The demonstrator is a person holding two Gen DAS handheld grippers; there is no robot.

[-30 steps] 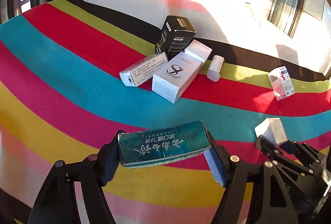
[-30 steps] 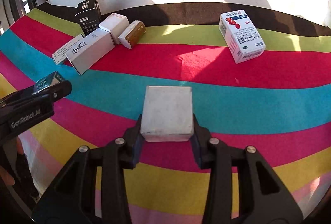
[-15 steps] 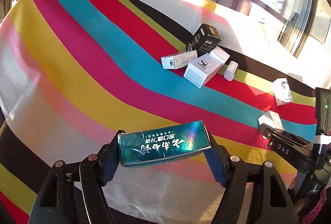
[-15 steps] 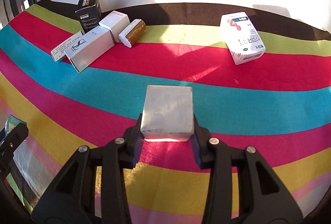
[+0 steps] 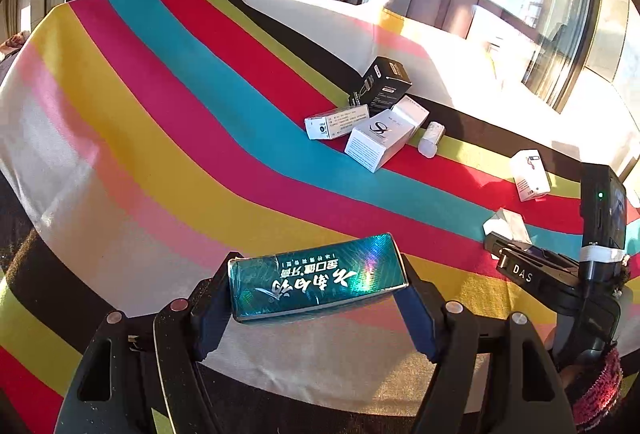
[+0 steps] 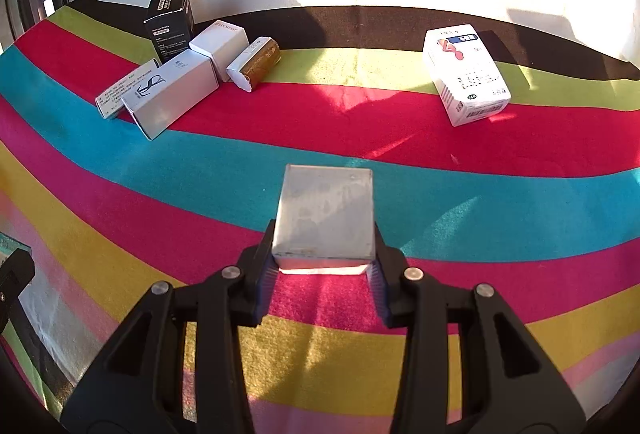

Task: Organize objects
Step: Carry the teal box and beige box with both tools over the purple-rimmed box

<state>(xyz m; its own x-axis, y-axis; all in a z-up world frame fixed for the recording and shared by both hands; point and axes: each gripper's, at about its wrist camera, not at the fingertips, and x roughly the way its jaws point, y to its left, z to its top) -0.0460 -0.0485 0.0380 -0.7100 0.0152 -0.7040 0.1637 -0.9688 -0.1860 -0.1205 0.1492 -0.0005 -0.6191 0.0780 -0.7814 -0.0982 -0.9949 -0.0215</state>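
Between your left gripper's (image 5: 316, 300) pads sits the teal toothpaste box (image 5: 318, 276), pinched at both ends, its Chinese characters upside down. Since a second ago you carried it back toward the near edge of the striped cloth (image 5: 168, 137). Your right gripper (image 6: 323, 268), marked "DAS" only in the left view, pinches a plain silver box (image 6: 326, 213). Far left, one black box (image 6: 170, 23) reads "INSTRUCTIONS".
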